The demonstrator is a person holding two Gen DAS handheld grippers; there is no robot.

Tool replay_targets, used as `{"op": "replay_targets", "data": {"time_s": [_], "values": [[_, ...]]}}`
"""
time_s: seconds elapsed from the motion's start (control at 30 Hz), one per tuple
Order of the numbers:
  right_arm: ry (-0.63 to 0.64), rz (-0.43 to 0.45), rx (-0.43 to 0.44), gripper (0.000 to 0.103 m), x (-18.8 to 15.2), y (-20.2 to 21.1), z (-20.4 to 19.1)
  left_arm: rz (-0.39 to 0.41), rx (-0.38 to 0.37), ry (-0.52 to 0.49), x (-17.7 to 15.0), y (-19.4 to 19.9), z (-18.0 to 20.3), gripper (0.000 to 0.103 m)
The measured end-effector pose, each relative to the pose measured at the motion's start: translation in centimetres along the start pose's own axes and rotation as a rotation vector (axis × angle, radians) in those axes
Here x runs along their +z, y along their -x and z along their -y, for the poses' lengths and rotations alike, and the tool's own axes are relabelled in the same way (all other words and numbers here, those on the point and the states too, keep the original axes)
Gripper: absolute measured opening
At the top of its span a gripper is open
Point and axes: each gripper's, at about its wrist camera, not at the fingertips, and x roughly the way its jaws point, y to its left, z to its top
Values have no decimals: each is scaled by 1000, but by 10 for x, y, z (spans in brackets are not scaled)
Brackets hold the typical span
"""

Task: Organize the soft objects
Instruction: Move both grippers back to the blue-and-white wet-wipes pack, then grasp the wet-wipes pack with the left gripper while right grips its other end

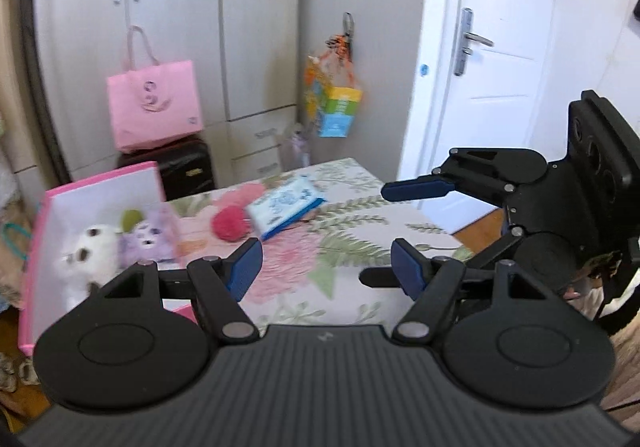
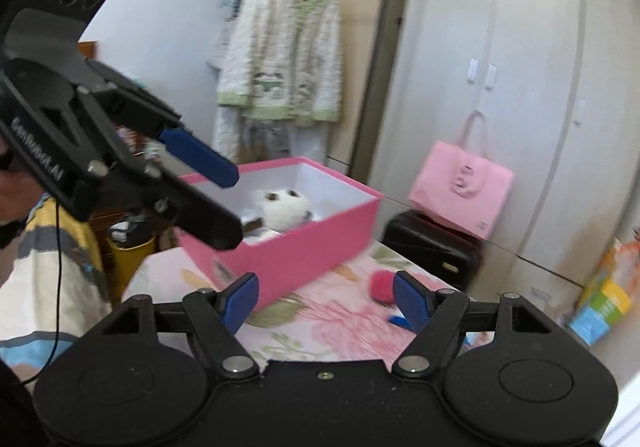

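Note:
A pink box [image 1: 100, 183] stands at the left end of the floral table [image 1: 352, 231]. In it lie a white plush toy [image 1: 86, 251] and a purple plush toy [image 1: 146, 241]. A red fluffy ball [image 1: 230, 225] and a blue-and-white packet [image 1: 286, 209] lie on the table beside the box. My left gripper [image 1: 326, 267] is open and empty above the table's near edge. My right gripper [image 2: 326, 301] is open and empty; it shows at the right in the left wrist view [image 1: 400, 231]. The right wrist view shows the box [image 2: 296, 251], the white plush [image 2: 282, 207] and the ball [image 2: 382, 285].
A pink tote bag [image 1: 156, 107] rests on a black suitcase [image 1: 184, 167] by the grey wardrobe [image 1: 180, 27]. A colourful bag [image 1: 334, 111] hangs on the wardrobe side. A white door [image 1: 500, 59] is at the right. A garment [image 2: 280, 59] hangs on a rack.

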Motion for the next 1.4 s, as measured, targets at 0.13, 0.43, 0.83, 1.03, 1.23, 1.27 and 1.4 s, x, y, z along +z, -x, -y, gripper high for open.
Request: {"op": "replay_targets", "data": {"time_s": [0.13,0.43,0.83,1.03,1.23,1.27,1.4], "values": [[-41,-10,-63,78,-16,-2,21,28,-25,60,5,-30,2,70],[-76,-31,-104,78,-37,-41,63,30,-31,163,8,-104,-12,68],[14,-150,-154,78,-64,-133,107,-82,12,318,1,-230,-50,64],[31,-170,-125,78,-71,-165,124,-94,87,398,2,-265,-70,63],[21,-208,-104,78,-72,-190,134,-143,124,525,-4,-292,-94,64],[24,-216,-100,78,-73,-194,135,-148,119,545,-5,-295,-98,65],[-11,-231,-78,79,-76,-198,137,-154,81,637,-10,-301,-114,67]]}}
